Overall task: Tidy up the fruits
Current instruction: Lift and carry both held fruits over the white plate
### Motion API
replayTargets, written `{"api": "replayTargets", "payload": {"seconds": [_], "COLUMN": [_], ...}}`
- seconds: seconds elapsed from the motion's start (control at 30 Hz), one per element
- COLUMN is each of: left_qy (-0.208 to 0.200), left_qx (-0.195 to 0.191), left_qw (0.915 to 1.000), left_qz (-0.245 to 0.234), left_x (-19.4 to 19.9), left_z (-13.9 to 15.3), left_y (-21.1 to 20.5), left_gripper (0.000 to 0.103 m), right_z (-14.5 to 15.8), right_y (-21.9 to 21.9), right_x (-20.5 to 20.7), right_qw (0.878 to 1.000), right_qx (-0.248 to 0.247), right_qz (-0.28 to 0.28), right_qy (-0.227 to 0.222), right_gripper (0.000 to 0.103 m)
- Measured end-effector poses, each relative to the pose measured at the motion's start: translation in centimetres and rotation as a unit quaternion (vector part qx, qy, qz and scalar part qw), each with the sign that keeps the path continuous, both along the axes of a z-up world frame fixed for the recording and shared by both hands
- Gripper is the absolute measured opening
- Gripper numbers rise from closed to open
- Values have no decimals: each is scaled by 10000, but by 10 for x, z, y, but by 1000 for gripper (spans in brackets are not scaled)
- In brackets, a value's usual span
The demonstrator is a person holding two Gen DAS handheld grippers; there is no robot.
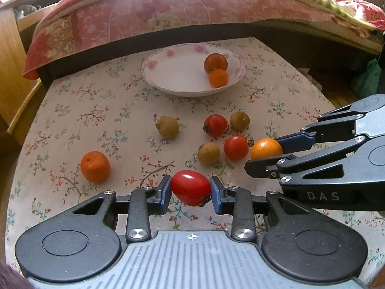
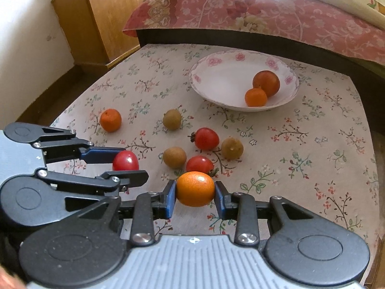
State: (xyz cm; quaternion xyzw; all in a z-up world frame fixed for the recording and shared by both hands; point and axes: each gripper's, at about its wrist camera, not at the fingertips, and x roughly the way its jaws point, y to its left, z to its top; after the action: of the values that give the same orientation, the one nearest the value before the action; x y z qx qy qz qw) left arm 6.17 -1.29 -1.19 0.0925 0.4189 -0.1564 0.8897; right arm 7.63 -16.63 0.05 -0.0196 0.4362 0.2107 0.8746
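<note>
My left tongs (image 1: 191, 189) clamp a tomato (image 1: 190, 187); my right tongs (image 2: 195, 190) clamp an orange (image 2: 195, 189), the bowl (image 2: 216, 77) at twelve o'clock.

bowl (image 1: 154, 74) near table's (image 1: 72, 110) far edge, two fruits (image 1: 215, 63) in its right side; loose fruit cluster (image 1: 215, 125) mid-table before it; lone orange (image 1: 95, 166) left of cluster, nearer front edge

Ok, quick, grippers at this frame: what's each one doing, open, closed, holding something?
Left gripper: closed on a red tomato.
Right gripper: closed on a small orange.
</note>
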Motion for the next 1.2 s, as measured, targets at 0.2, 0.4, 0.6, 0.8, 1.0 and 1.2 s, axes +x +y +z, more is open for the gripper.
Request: {"api": "replayTargets", "payload": {"seconds": [0.2, 0.4, 0.6, 0.8, 1.0, 1.2], "left_qy": [-106, -220, -320, -408, -465, -546], "left_qx": [-42, -33, -32, -49, -31, -24], "left_qw": [9999, 9998, 9995, 9991, 9989, 9984], "left_qz": [27, 5, -15, -44, -86, -156], "left_x": [6, 13, 22, 35, 46, 54], "left_z": [7, 13, 20, 28, 31, 35], "left_y": [-2, -6, -11, -15, -21, -26], "left_gripper": [42, 42, 40, 40, 40, 40], "right_z": [7, 14, 20, 28, 30, 35], "right_y": [-3, -7, -12, -18, -22, -27], "right_x": [5, 11, 19, 29, 38, 42], "right_qw": [9999, 9995, 9990, 9978, 9969, 9953], "right_qx": [51, 66, 105, 155, 160, 134], "right_qz": [-123, -236, -361, -528, -662, -812], "right_qy": [-76, -187, -256, -366, -407, -517], "right_gripper": [35, 35, 35, 35, 36, 36]}}
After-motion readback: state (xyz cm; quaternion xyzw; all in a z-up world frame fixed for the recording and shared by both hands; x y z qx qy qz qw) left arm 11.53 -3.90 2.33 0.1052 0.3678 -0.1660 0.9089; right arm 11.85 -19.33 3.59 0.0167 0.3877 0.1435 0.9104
